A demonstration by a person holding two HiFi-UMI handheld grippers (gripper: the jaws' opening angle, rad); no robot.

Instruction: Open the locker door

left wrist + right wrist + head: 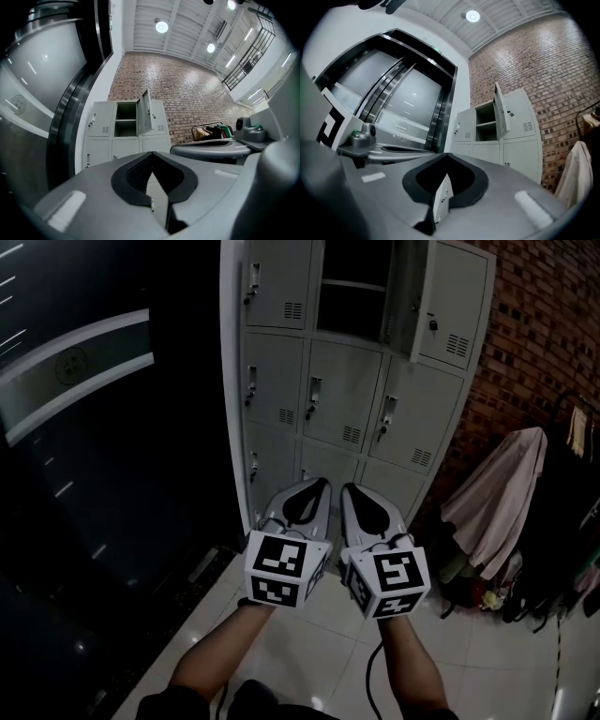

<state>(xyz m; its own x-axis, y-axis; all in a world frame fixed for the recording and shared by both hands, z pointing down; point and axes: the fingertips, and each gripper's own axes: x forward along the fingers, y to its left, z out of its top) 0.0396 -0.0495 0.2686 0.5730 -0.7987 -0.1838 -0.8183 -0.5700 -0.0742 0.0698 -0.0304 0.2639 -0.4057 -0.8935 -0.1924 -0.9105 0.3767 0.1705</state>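
Observation:
A grey locker cabinet point(356, 399) stands ahead against the wall, and its top middle door point(412, 296) hangs open to the right, baring an empty shelved compartment point(352, 287). The other doors are closed. My left gripper point(322, 484) and right gripper point(349, 488) are held side by side low in front of the cabinet, well short of it. Both are shut with nothing between their jaws. The left gripper view has the left gripper point(151, 153) under the cabinet point(126, 136) with its open door point(146, 111). From behind the right gripper point(445, 154), the same door point(500, 112) shows.
A brick wall point(544, 324) runs to the right of the cabinet. Clothes on a rack point(497, 502) hang at the right, over a pale tiled floor point(487, 662). A dark glass wall point(84, 427) fills the left side.

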